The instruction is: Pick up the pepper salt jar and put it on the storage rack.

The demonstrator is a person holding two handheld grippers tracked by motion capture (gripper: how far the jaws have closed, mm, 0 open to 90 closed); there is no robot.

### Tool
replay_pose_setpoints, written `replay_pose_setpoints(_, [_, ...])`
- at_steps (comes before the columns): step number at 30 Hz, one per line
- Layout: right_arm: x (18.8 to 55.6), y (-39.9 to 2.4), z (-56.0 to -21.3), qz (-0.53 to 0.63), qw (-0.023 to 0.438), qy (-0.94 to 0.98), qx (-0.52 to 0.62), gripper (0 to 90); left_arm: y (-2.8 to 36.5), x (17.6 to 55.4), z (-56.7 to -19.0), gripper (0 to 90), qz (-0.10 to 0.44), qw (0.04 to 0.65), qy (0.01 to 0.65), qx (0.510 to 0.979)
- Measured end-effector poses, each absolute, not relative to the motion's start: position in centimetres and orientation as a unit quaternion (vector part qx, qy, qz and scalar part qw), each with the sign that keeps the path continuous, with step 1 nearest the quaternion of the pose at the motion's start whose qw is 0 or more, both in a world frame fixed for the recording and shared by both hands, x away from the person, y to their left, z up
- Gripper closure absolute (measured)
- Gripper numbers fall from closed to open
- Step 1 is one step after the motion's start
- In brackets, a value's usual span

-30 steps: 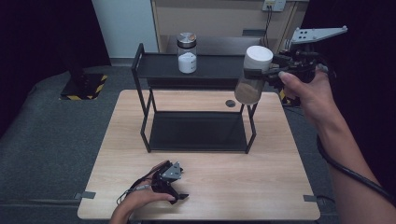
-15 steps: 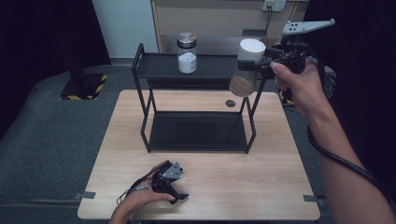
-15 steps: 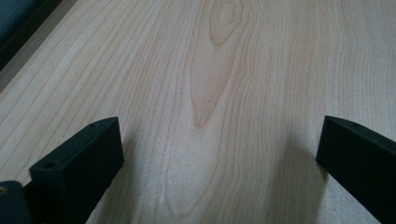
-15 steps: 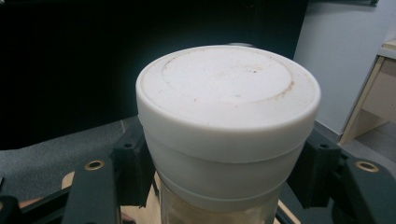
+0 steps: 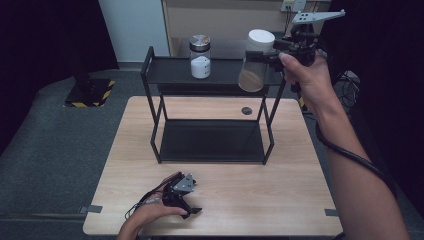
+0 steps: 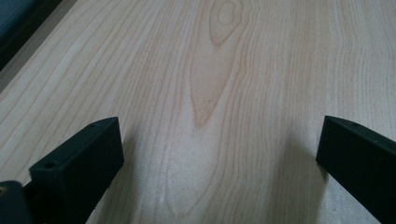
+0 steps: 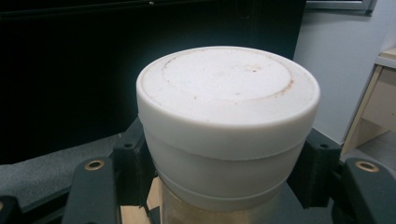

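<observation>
Right gripper [image 5: 272,54] fingers clenched on the white-lidded jar [image 5: 255,60], hovering at the rack's [image 5: 155,72] top shelf, three o'clock of the silver-lidded jar [image 5: 200,60]; keep it upright, lower squarely; left gripper [image 5: 184,192] fingers released, resting at the table's [image 5: 280,200] six o'clock.

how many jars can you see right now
2. A metal-lidded jar holding white powder stands on the top shelf of the black rack. A white-lidded jar holding brown powder is gripped by the right gripper, at the shelf's right end. None seems hidden.
</observation>
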State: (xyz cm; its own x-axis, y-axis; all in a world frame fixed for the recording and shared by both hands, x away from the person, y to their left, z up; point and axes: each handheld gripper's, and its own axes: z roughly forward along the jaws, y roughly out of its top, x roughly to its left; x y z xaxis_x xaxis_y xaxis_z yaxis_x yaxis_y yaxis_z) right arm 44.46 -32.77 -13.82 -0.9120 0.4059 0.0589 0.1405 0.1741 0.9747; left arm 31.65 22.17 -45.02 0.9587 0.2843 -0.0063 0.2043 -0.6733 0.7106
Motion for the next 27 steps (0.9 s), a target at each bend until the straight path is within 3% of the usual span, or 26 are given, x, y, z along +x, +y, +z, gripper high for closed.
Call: replay_pose_setpoints(27, [48.2,-30.8,-15.2,0.615,0.105,0.757,0.193,36.0,22.2,31.6,-45.0,0.0,0.053,0.381,0.133,0.913])
